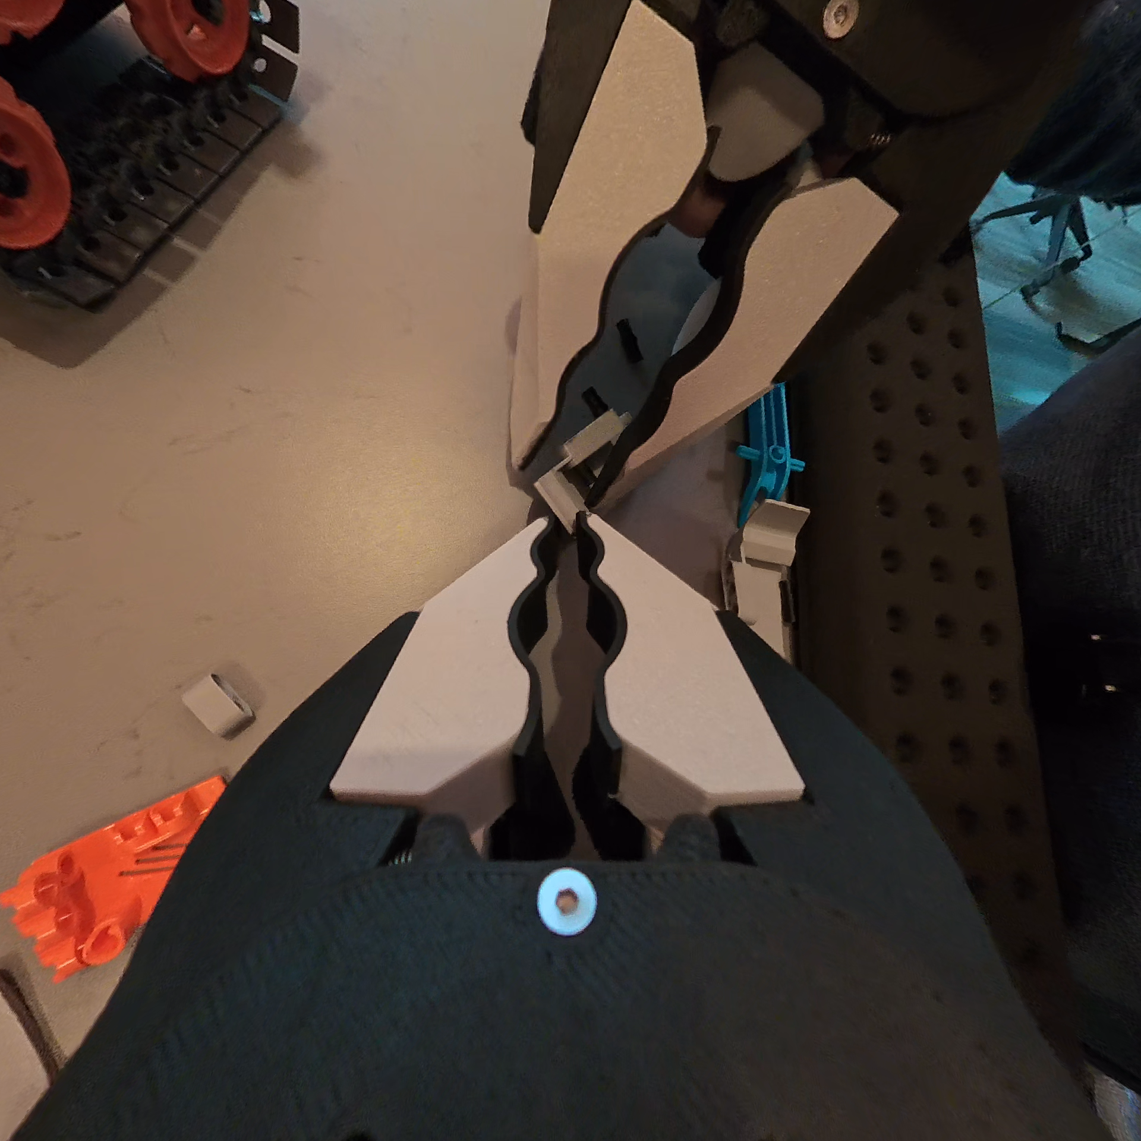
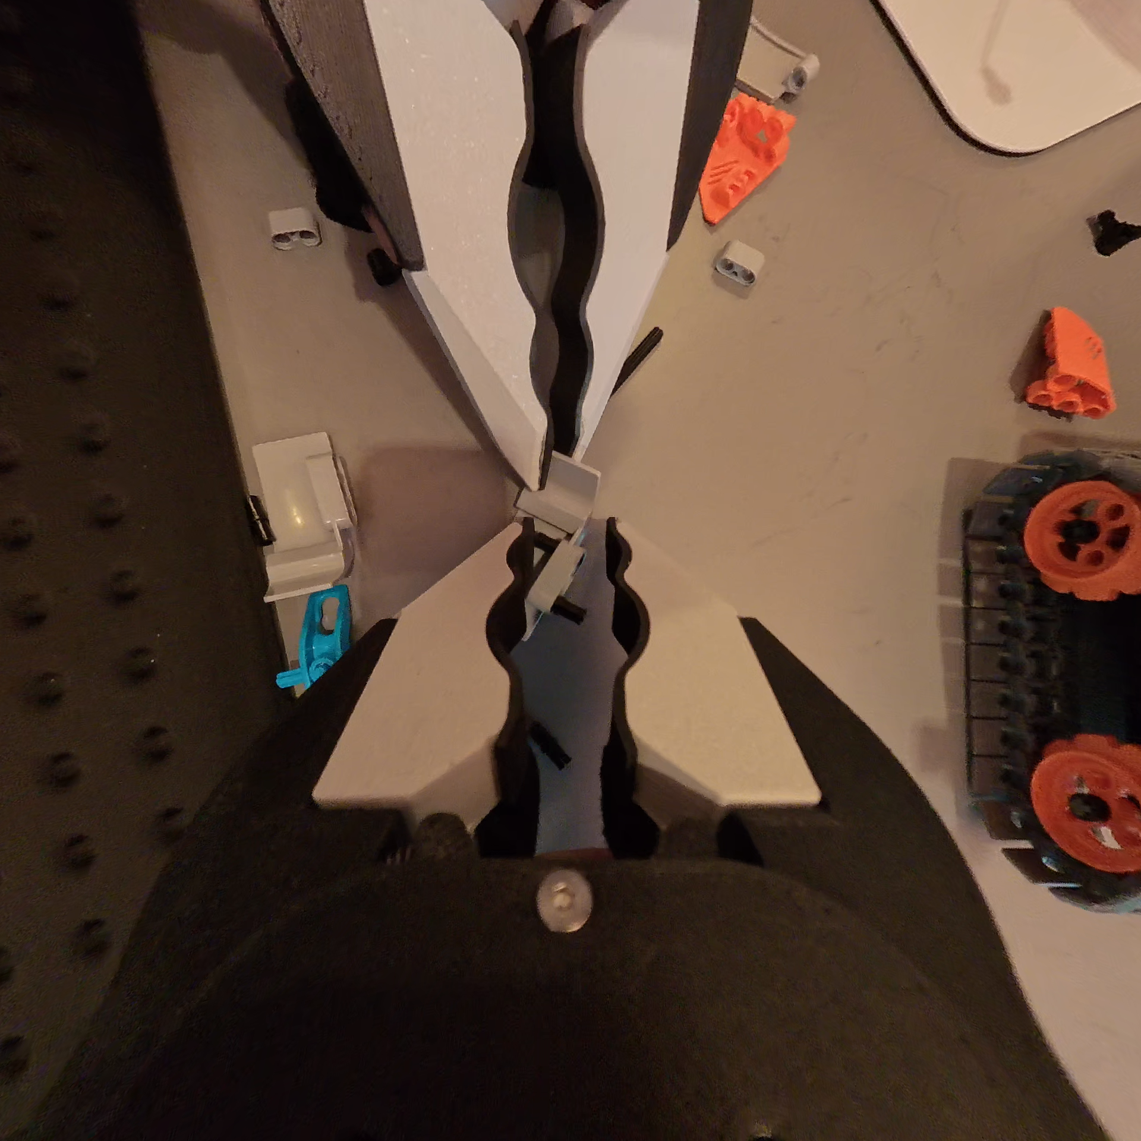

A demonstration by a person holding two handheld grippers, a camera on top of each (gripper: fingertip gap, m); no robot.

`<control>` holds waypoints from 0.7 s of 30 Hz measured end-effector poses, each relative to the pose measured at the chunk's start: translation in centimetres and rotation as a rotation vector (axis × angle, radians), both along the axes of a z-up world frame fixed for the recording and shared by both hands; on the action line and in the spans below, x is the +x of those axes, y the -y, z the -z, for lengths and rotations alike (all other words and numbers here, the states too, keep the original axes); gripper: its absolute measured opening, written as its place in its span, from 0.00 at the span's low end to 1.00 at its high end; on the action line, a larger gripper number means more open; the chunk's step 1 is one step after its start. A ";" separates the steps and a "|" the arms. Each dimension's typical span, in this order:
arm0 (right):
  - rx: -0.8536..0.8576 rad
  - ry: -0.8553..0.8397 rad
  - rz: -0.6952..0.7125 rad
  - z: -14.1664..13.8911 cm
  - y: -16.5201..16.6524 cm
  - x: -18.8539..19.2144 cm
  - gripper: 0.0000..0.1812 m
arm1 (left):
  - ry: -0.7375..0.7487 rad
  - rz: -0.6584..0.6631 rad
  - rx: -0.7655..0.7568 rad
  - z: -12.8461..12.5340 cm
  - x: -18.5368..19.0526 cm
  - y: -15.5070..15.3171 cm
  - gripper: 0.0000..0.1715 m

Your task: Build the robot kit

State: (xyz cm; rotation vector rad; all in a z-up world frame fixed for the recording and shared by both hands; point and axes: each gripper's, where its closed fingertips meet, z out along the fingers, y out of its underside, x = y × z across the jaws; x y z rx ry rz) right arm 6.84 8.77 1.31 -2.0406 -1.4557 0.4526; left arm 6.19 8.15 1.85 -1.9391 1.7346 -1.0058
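Observation:
My two grippers meet tip to tip above a pale table. Between them is a small grey angled building-toy piece (image 1: 565,478) with black pins; it also shows in the right wrist view (image 2: 559,488). My left gripper (image 1: 566,523) is shut on one end of it and enters the right wrist view from the top (image 2: 560,460). My right gripper (image 2: 567,530) grips the other arm of the piece, a grey beam (image 2: 555,574) lying slanted between its fingers. The right gripper enters the left wrist view from above (image 1: 565,478).
A tracked vehicle with orange wheels (image 1: 92,154) (image 2: 1062,667) stands to one side. Loose orange panels (image 1: 111,877) (image 2: 1071,370), small grey beams (image 1: 217,704) (image 2: 739,262), a grey block (image 2: 305,512) and a blue part (image 1: 765,457) lie by a black studded mat (image 2: 74,494). The tips of both grippers are at nearly the same place.

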 end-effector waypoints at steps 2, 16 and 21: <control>-0.017 -0.026 0.006 -0.2 0.2 0.0 0.11 | 0.006 0.001 -0.002 -0.1 0.0 0.0 0.01; -0.073 -0.102 0.079 -1.2 0.5 1.3 0.17 | 0.025 -0.034 -0.008 -0.3 -0.4 -1.1 0.04; -0.109 -0.106 0.084 -1.1 0.8 2.7 0.16 | 0.039 0.019 -0.048 -1.1 -0.4 -0.2 0.14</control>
